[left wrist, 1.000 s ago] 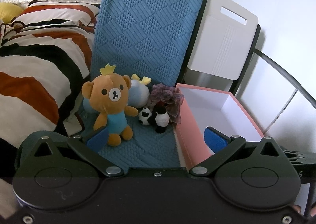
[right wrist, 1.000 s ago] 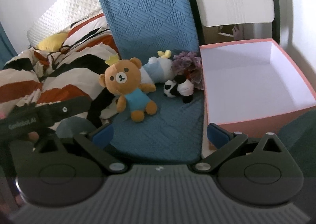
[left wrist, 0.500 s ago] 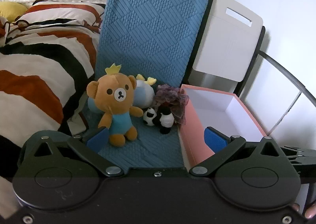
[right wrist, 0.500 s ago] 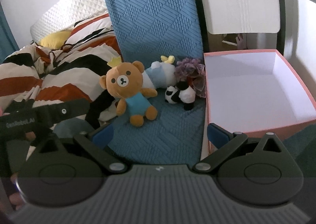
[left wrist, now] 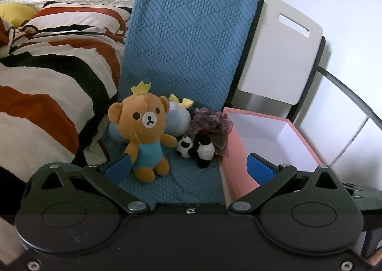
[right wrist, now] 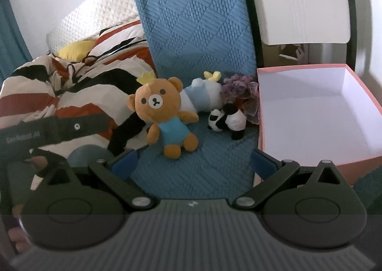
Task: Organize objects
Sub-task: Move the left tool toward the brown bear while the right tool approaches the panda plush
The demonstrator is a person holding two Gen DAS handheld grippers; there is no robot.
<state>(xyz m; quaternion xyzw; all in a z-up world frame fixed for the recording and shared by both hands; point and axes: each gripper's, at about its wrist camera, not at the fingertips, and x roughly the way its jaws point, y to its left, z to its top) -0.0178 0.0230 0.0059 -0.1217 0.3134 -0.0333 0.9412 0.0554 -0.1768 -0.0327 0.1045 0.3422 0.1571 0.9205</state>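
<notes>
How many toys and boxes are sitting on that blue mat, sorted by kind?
Plush toys: 3: brown bear, blue-and-white plush, panda
Purple frilly thing: 1
Pink box: 1, nothing in it
Total: 5

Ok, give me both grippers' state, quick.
Left gripper: open, holding nothing, aimed at the teddy bear.
Right gripper: open, holding nothing, hovering short of the pink box.

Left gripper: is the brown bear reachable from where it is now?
Probably yes. The left gripper is open and empty, the brown bear sits upright just ahead near its left finger, nothing lying between; the panda stands clear beside it.
</notes>
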